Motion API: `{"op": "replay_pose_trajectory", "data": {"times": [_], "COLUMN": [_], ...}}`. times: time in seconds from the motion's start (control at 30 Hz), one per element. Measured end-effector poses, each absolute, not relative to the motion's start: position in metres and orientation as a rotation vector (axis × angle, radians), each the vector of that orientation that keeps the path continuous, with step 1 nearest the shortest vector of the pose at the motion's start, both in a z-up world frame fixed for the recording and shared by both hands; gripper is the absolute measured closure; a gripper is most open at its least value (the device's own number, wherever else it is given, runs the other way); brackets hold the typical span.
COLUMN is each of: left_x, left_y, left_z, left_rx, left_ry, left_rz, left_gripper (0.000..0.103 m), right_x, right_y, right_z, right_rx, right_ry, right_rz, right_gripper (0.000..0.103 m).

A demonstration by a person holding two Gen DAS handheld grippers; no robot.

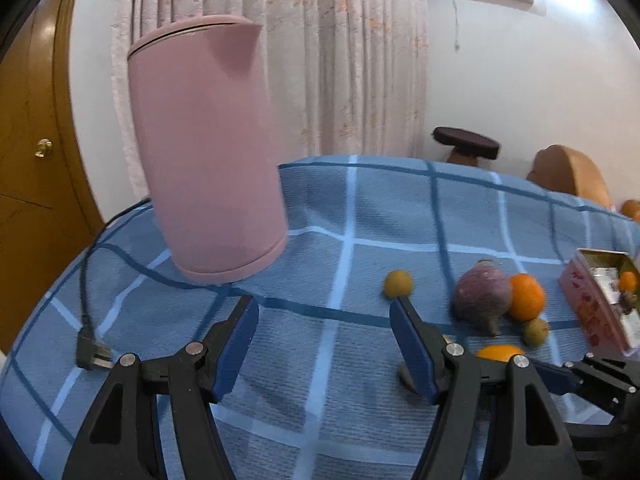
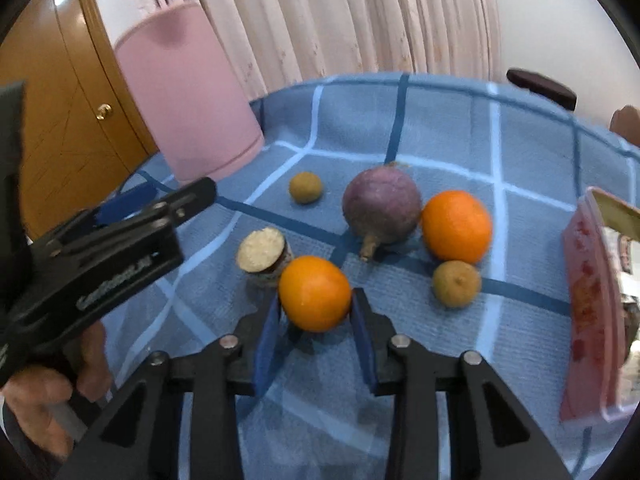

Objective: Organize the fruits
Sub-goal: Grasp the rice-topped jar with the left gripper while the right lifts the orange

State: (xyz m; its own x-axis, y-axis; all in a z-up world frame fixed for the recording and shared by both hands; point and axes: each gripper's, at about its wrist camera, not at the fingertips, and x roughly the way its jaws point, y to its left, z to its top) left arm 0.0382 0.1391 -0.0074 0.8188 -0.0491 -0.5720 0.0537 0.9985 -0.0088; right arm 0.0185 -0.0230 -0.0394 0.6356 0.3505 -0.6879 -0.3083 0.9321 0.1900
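On the blue checked worktop [image 2: 440, 128], the right tongs [image 2: 316, 320] straddle the near orange [image 2: 315, 293], pads beside it, seemingly to carry it to the pink tin [image 2: 588, 312], while the left tongs [image 1: 324, 320] hang spread and empty.

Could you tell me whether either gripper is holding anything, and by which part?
The right gripper brackets the near orange at its sides; contact unclear. The left gripper holds nothing.
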Motion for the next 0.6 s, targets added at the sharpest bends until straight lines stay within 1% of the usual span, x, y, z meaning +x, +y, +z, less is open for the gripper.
{"op": "replay_pose_trajectory", "data": {"times": [0.13, 0.27, 0.4, 0.5, 0.53, 0.57, 0.6], "left_x": [0.034, 0.035, 0.048, 0.057, 0.059, 0.062, 0.065], "left_y": [0.124, 0.099, 0.079, 0.077, 0.077, 0.077, 0.078], "left_z": [-0.006, -0.012, -0.026, -0.033, -0.036, -0.038, -0.04], "left_rx": [0.007, 0.081, 0.167, 0.163, 0.164, 0.163, 0.157], "left_ry": [0.614, 0.641, 0.719, 0.772, 0.79, 0.805, 0.821], "left_rz": [-0.168, -0.216, -0.209, -0.204, -0.197, -0.191, -0.19], "left_gripper": [0.034, 0.034, 0.034, 0.034, 0.035, 0.047, 0.054], "right_x": [-0.001, -0.007, 0.001, 0.004, 0.004, 0.002, 0.0], "right_y": [-0.043, -0.067, -0.078, -0.08, -0.081, -0.082, -0.082], "right_z": [-0.02, -0.003, -0.001, -0.002, -0.001, 0.0, 0.001], "right_rx": [0.021, 0.023, 0.031, 0.043, 0.044, 0.044, 0.041], "right_ry": [0.682, 0.583, 0.582, 0.594, 0.592, 0.589, 0.582], "right_rz": [0.286, 0.153, 0.102, 0.096, 0.095, 0.096, 0.096], "right_gripper": [0.065, 0.065, 0.065, 0.065, 0.065, 0.065, 0.065]}}
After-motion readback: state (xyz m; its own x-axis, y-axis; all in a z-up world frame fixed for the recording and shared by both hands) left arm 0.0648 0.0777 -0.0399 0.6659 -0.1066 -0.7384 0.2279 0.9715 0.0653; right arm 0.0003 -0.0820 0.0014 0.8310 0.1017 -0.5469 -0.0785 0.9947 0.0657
